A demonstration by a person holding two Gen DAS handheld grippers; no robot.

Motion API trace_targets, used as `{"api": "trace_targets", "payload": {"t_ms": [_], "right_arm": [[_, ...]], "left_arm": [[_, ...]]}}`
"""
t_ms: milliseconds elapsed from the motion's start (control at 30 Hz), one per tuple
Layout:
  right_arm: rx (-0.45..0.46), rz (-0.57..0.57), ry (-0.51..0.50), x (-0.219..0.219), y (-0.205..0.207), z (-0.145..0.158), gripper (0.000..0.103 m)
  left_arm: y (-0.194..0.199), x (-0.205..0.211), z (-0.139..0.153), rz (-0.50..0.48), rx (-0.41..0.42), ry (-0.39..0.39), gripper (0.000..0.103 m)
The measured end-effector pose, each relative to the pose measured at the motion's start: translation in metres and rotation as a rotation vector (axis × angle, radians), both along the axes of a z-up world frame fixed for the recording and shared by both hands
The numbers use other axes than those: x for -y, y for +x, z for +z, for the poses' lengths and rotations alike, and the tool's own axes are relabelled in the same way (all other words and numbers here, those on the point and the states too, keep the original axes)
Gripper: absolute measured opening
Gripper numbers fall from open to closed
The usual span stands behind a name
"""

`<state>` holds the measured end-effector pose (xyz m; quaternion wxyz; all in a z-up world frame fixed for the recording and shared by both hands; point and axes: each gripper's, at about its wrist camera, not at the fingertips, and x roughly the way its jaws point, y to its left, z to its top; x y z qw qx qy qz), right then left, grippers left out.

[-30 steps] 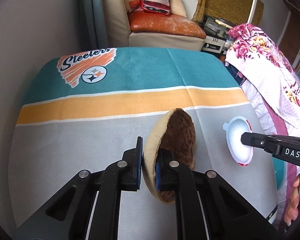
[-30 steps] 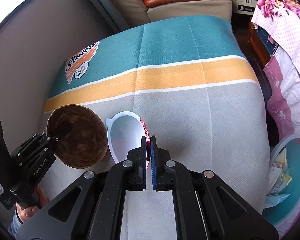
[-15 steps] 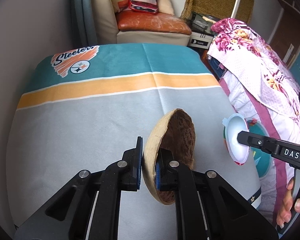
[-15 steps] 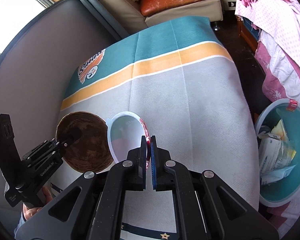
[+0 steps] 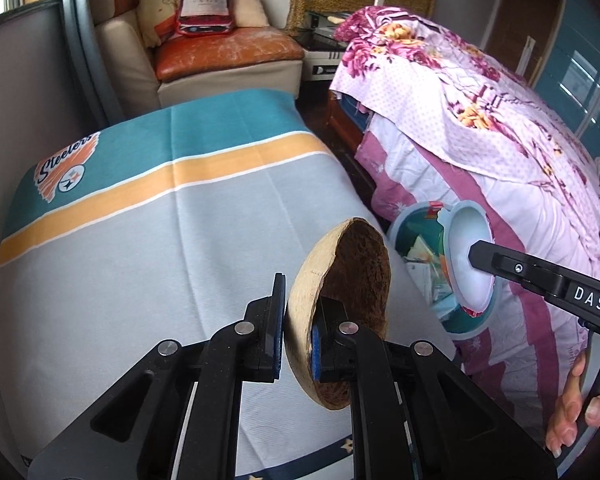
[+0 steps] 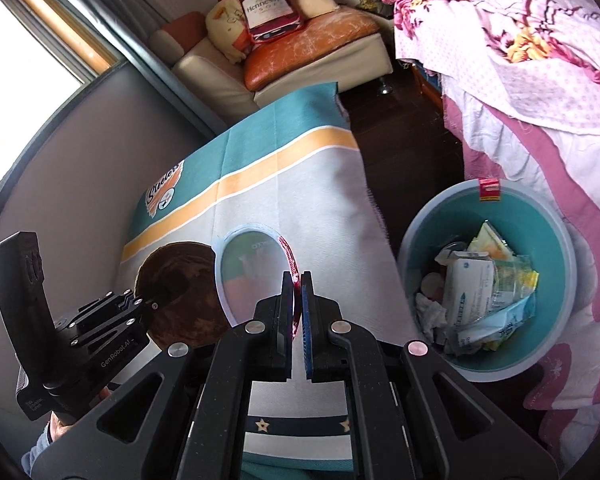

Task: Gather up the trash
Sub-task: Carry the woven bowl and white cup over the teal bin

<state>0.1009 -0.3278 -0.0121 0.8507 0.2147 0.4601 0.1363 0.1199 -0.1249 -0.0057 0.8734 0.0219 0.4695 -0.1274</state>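
my left fingers (image 5: 298, 330) are pinched on the rim of a coconut shell half (image 5: 340, 308), one pad against the pale outer curve and the other inside the dark hollow. the shell stands on edge, its opening facing right. my right fingers (image 6: 298, 308) are closed almost together on the red-edged rim of a white plastic lid (image 6: 252, 268), held edge-on so the disc stands up ahead of them.

only the right wrist view looks down into the teal trash bin (image 6: 548, 232): wrappers, a crumpled tissue and a clear packet lie inside, with a red tag on the far rim. the bin sits on the floor between the cloth-covered bench (image 6: 324, 200) and the flowered bed (image 6: 520, 60), to the right of the lid. in the left wrist view the bin (image 5: 410, 226) shows only as a partial ring behind the lid (image 5: 470, 258), its contents mostly hidden.

the left wrist view shows the right tool reaching in from the right edge, nearly level, with my right hand (image 5: 576, 400) wrapped low on its handle. the right wrist view shows the left tool angled up from the lower left, the shell (image 6: 176, 292) just beside the lid, over the near edge of the bench. whether the two touch i cannot tell.

beyond the bench a sofa (image 5: 228, 60) carries a bottle-shaped cushion (image 5: 202, 4).
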Motion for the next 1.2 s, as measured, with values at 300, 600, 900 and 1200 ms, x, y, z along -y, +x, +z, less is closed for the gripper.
{"api": "trace_targets", "payload": {"t_ms": [300,600,900,1200], "right_arm": [[0.026,-0.167,0.005,0.091,-0.028,0.001,0.004],[-0.021,-0.241,-0.009,0.138,-0.033,-0.019,0.004],[-0.077,-0.262,-0.040,0.154,-0.018,-0.035,0.004],[-0.126,-0.256,-0.076,0.153,-0.001,-0.048,0.004]], "left_arm": [[0.001,0.083,-0.001,-0.136,-0.013,0.021,0.011],[0.014,0.147,-0.026,-0.225,-0.060,0.039,0.011],[0.029,0.175,-0.058,-0.260,-0.125,0.014,0.011],[0.044,0.184,-0.076,-0.278,-0.163,0.003,0.011]]}}
